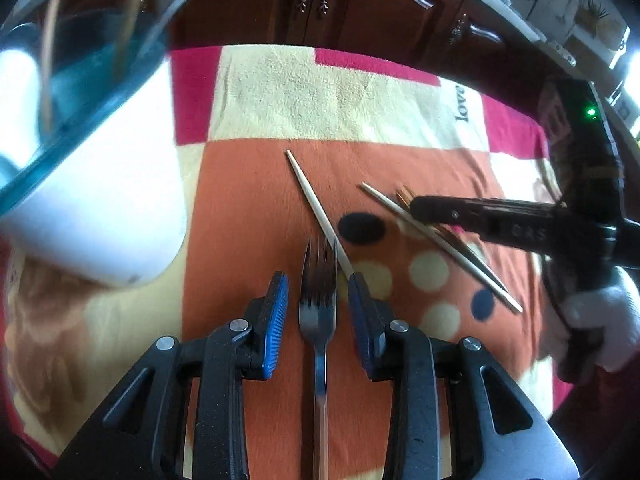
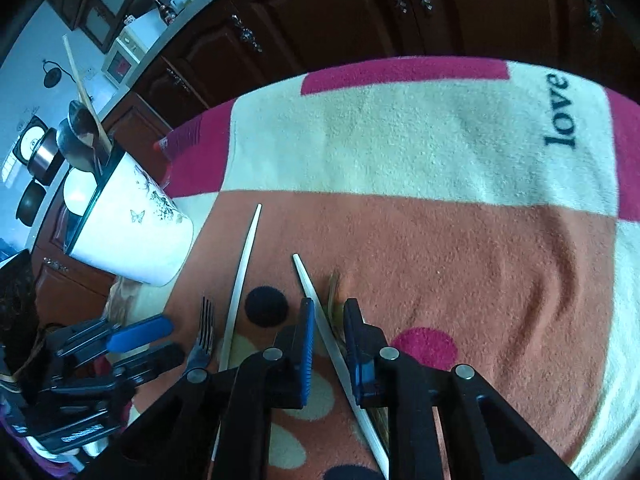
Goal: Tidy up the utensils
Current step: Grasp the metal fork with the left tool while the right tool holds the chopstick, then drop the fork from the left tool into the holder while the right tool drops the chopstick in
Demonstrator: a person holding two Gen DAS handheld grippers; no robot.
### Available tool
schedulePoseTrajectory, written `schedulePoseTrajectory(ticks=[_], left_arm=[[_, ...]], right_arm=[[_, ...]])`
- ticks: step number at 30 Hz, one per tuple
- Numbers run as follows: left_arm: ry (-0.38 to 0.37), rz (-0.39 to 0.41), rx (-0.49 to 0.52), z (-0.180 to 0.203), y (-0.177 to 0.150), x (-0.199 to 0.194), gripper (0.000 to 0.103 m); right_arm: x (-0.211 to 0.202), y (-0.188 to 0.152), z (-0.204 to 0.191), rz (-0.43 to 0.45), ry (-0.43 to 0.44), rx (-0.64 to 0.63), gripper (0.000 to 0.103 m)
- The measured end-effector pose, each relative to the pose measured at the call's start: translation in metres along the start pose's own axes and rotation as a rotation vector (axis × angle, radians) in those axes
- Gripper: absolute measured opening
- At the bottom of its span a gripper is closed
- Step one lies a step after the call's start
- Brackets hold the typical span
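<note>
With the left gripper [image 1: 318,294] open astride the silver fork [image 1: 318,300] and the right gripper [image 2: 325,344] narrowed around, not visibly pinching, a white chopstick [image 2: 320,320], either closure risked snagging the towel [image 2: 400,140] or the gold utensil [image 2: 335,292] beneath.
</note>
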State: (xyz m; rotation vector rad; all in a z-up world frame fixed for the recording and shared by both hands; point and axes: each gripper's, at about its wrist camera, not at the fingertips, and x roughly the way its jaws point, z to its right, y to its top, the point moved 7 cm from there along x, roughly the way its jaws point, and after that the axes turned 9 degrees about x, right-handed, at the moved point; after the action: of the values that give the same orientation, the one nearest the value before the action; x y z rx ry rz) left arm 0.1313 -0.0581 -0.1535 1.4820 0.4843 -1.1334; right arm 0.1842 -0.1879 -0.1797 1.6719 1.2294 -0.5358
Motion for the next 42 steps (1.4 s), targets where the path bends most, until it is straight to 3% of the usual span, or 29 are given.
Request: schedulePoseTrajectory(ticks=[3,5,6,7,11,23,36,39,40,42], left_arm=[[0.020,-0.018,0.000,-0.005,0.006,0.013,0.030],[0.011,-0.036,0.004,-0.005,0.007,0.020,0.030],[-0.007,-0.049,0.002,-0.005,0.007,0.024,0.030],[-0.020,-0.039,-0.004,-0.006,0.007,0.022,0.021],[-0.078,-0.029,-0.003,-0.005,0.006,0.018,0.020],[-0.105,0.125,0.028,0.004,0.007,-0.068,0.019],[-0.118,0.234,0.070,0.011,-0.006,-0.150,0.017],[-0.091,0.293,0.091,0.010,-0.006,-0.170,0.007],[-0.076,0.290,0.096,0.009,-0.006,-0.169,0.001],[-0.089,0.250,0.081,0.007,-0.011,-0.162,0.000]], right_arm=[[0.007,0.004,-0.003,-0.021,-0.010,-0.020,0.015],[0.007,0.005,-0.005,-0.021,-0.015,-0.029,0.005],[0.007,0.005,-0.007,-0.015,-0.013,-0.030,0.003],[0.004,0.005,-0.007,-0.001,-0.009,-0.030,0.003],[-0.020,0.003,-0.004,0.062,0.050,0.022,0.002],[-0.119,-0.009,-0.018,0.289,0.155,0.073,0.001],[-0.149,-0.021,-0.066,0.349,0.210,0.021,0.001],[-0.150,-0.022,-0.074,0.359,0.223,0.017,0.001],[-0.149,-0.022,-0.076,0.359,0.227,0.018,0.001],[-0.148,-0.022,-0.080,0.359,0.229,0.019,0.001]])
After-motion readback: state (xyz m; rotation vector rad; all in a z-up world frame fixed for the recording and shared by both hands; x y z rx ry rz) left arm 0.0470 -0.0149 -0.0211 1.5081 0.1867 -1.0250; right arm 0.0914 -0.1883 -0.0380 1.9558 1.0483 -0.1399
